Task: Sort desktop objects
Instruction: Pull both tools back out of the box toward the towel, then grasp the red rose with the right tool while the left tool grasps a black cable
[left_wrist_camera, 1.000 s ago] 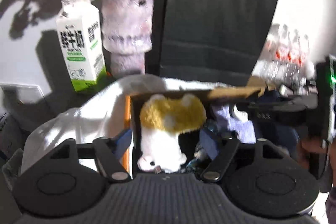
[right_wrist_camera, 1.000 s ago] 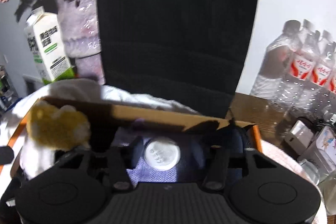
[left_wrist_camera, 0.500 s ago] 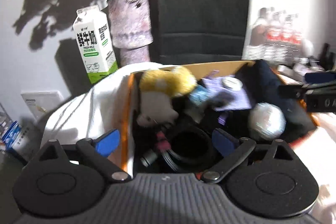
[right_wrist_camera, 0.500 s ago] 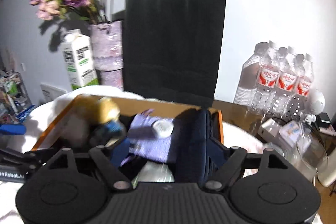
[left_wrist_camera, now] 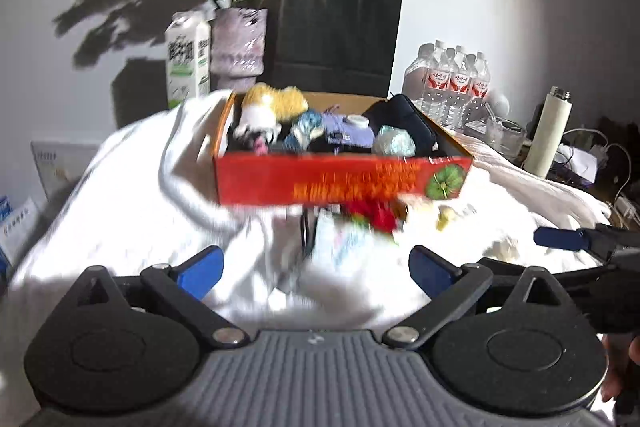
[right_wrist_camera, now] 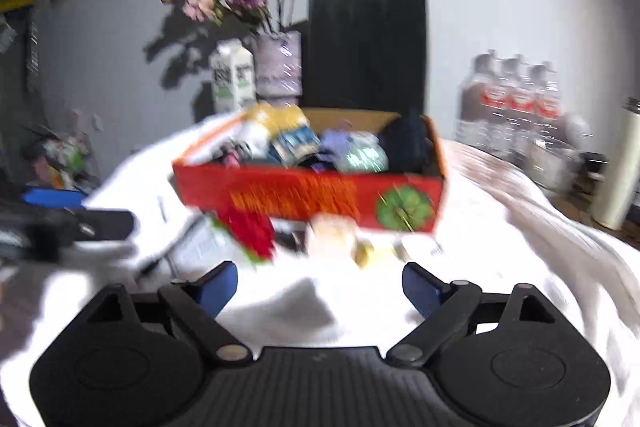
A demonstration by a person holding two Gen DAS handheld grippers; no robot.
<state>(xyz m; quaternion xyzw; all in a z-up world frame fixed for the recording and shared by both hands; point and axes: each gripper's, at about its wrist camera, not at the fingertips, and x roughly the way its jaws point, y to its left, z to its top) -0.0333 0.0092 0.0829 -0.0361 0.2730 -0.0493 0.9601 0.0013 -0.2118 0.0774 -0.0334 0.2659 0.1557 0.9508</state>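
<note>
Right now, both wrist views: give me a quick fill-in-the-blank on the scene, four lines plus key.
1. The left tool and right tool are both ___, holding nothing.
2. The plush toy with the yellow top lies inside the ___ cardboard box.
3. Directly behind the box stands a ___ paper bag.
4. The milk carton stands next to the vase of ___.

Missing words: open; red; black; flowers
</note>
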